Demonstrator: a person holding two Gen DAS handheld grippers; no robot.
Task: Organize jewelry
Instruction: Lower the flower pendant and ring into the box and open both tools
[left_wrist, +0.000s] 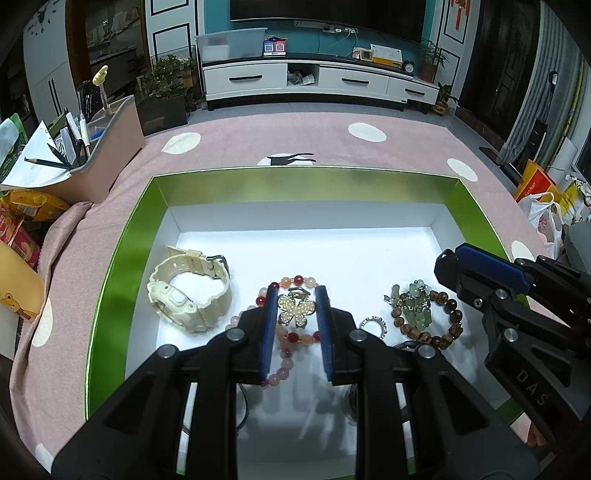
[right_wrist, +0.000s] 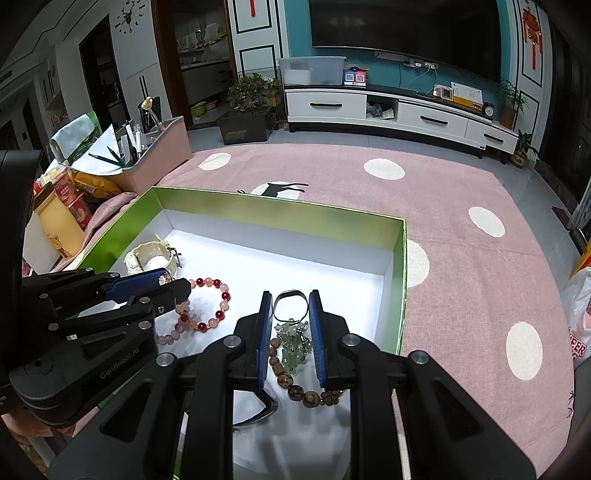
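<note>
Green box (left_wrist: 122, 236) with a white floor, sitting on a pink dotted rug (left_wrist: 314, 136), everything jewelry-ish parked inside it. Seen from the left wrist camera: cream watch (left_wrist: 188, 291) at about 9 o'clock in the box, lying on its side. Pink-and-red bead bracelet (left_wrist: 284, 354) dead centre, with a pearly butterfly clip (left_wrist: 297, 312) over it. Left gripper (left_wrist: 295, 295) clamped on that butterfly clip, blue pads pressing both wings. Small sparkly ring (left_wrist: 373, 325) just beside the right pad at 3 o'clock. Brown bead bracelet (left_wrist: 436, 317) further out at 3 o'clock, green jade charm (left_wrist: 417, 306) bunched inside its loop.

From the right wrist camera: right gripper (right_wrist: 290, 295) hanging over the green jade charm and brown bead bracelet, jaws narrow with a dark loop (right_wrist: 290, 306) between the tips; can't tell if the pads actually pinch it. Dark band (right_wrist: 266, 410) partly hidden under the fingers at 6 o'clock. Pink desk organizer (right_wrist: 155, 162) outside the box at 10 o'clock, stuffed with pencils and pens.
</note>
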